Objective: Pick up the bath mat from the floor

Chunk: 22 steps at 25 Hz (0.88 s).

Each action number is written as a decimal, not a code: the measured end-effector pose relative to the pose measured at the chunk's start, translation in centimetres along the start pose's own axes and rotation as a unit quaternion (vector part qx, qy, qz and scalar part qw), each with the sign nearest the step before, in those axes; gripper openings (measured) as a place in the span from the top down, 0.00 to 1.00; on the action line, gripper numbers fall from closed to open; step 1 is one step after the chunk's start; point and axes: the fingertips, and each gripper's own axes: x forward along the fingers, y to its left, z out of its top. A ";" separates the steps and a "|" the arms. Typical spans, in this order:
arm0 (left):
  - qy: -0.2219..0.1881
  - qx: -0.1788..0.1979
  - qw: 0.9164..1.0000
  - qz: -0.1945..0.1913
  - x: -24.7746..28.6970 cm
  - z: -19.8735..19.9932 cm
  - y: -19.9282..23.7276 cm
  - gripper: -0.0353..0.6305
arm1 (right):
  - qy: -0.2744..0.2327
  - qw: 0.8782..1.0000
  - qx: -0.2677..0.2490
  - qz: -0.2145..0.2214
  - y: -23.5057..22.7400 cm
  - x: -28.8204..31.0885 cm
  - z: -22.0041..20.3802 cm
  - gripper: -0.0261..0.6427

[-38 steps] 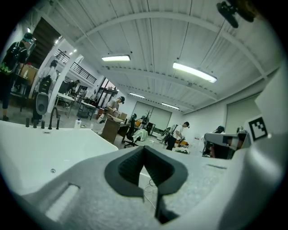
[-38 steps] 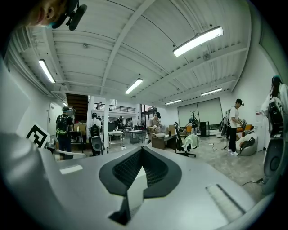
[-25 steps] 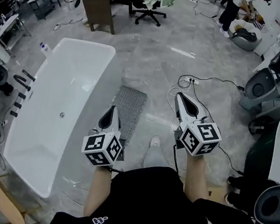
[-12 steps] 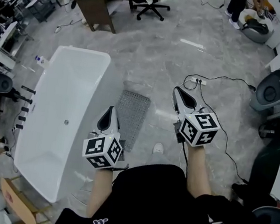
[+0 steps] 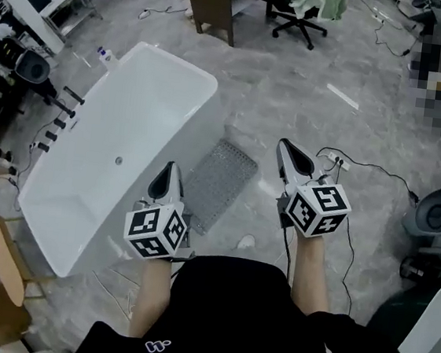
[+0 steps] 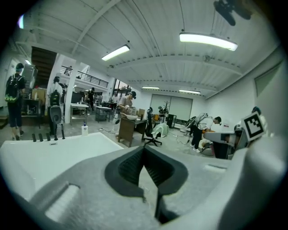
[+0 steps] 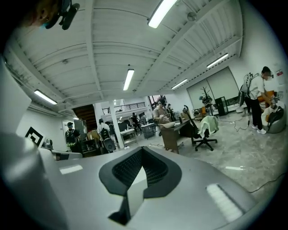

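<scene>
A grey marbled floor fills the head view, part of a large open workshop. A long white bathtub stands on the floor toward its left side. The person's dark top fills the bottom of the view, with one pale shoe tip just ahead of it.

The bath mat is a grey, studded rectangle. It lies flat on the floor just beside the tub's right side, ahead of the shoe tip. Nothing touches it.

The left tongs hang above the floor where the tub and the mat meet in this view. They are pressed together with nothing between them. The right tongs hang to the right of the mat, likewise together and empty. Both gripper views look out across the room, not down at the mat.

The task appears barely begun. The mat has not been lifted or gripped. Lowering a tool to it, opening the tongs, clamping an edge and raising the mat all seem left to do.
</scene>
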 end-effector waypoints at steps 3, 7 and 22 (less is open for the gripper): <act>-0.009 -0.017 0.999 0.036 -0.6 -0.1 2.9 0.94 | 0.009 0.999 -0.010 0.033 1.9 2.8 -0.2 0.95; -0.028 -0.046 0.995 0.088 -2.5 0.0 7.1 0.94 | 0.023 0.995 -0.036 0.091 6.2 6.7 -0.1 0.95; -0.081 -0.093 0.974 0.188 -9.4 2.8 21.6 0.94 | 0.041 0.966 -0.108 0.233 24.9 16.5 -0.2 0.95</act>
